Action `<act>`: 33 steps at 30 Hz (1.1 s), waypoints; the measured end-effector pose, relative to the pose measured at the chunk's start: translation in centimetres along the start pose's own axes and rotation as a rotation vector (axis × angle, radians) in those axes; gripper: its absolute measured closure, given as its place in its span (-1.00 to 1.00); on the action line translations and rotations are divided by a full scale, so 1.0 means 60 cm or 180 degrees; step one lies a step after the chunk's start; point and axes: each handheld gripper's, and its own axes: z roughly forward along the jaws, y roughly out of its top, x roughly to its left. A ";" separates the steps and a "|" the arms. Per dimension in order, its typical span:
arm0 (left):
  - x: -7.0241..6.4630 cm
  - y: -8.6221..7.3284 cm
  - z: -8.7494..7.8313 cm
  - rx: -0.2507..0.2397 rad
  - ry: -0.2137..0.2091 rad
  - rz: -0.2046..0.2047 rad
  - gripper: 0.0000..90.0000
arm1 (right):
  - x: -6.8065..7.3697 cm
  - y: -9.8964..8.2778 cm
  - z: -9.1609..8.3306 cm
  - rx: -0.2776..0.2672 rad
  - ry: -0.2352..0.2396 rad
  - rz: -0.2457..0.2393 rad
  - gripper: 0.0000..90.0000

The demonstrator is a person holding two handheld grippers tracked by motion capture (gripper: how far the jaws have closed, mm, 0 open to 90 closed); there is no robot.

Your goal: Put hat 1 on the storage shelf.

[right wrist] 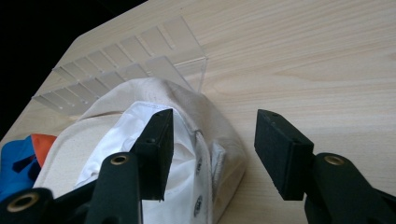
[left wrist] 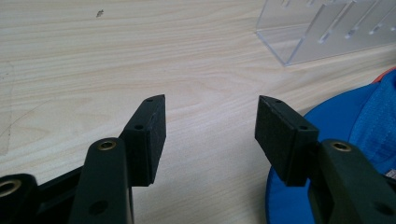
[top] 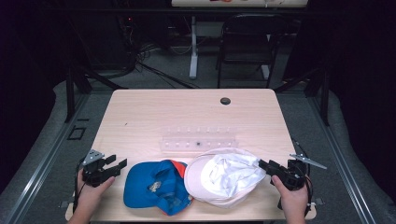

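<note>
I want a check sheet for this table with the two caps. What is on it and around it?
Surface: pale wooden table, a dark round hole near the far edge.
Job's things: blue cap and white cap, both upside down, side by side; clear plastic rack behind them.
Clutter: nothing seen.
Grippers: left gripper open, beside the blue cap; right gripper open, at the white cap's edge.
Cables: loose cables on the floor beyond the table.
Surroundings: dark room, black chair.

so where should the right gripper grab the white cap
Probably the back edge of the white cap, coming in from the right where the right gripper already faces it. The cap lies upside down, so that thin fabric rim stands up between the open jaws.
</note>
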 end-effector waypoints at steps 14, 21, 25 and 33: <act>-0.007 0.009 0.012 0.0014 -0.0072 0.0064 -0.03 | 0.001 0.008 -0.035 0.0104 -0.0133 0.0191 0.04; -0.008 0.010 0.014 0.0011 -0.0077 0.0066 -0.03 | 0.002 0.002 -0.017 0.0348 -0.0080 0.0182 0.06; -0.007 0.010 0.013 0.0008 -0.0068 0.0057 -0.03 | 0.004 0.000 -0.006 0.0463 -0.0037 0.0169 0.11; -0.007 0.008 0.014 0.0024 -0.0061 0.0059 -0.03 | 0.007 0.000 0.007 0.0608 -0.0017 0.0228 0.21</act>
